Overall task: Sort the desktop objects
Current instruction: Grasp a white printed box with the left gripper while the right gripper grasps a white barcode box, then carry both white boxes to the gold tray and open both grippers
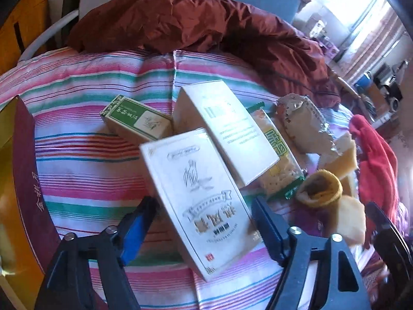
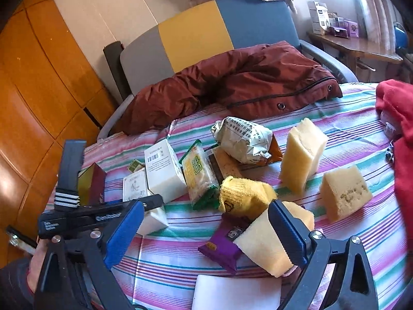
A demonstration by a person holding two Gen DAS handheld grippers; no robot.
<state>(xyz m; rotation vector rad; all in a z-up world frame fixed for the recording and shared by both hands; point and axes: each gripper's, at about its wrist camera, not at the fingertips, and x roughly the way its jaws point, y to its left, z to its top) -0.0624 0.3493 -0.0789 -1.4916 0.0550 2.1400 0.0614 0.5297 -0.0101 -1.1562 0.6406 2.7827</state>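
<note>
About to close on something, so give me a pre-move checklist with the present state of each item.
1. Left hand-held gripper open: ok, jaws apart.
2. Target between its jaws: ok, the flat white cardboard box with grey lettering lies between them, pads not pressing.
3. That box free to lift: cannot tell; its far end leans on the taller white carton.
4. Right hand-held gripper open: ok, jaws wide.
5. Right target: ok, the pale yellow sponge block sits by its right finger, not gripped.
6. Neighbours clear: not ok, the yellow knitted sock and purple snack packet touch or crowd that sponge.
</note>
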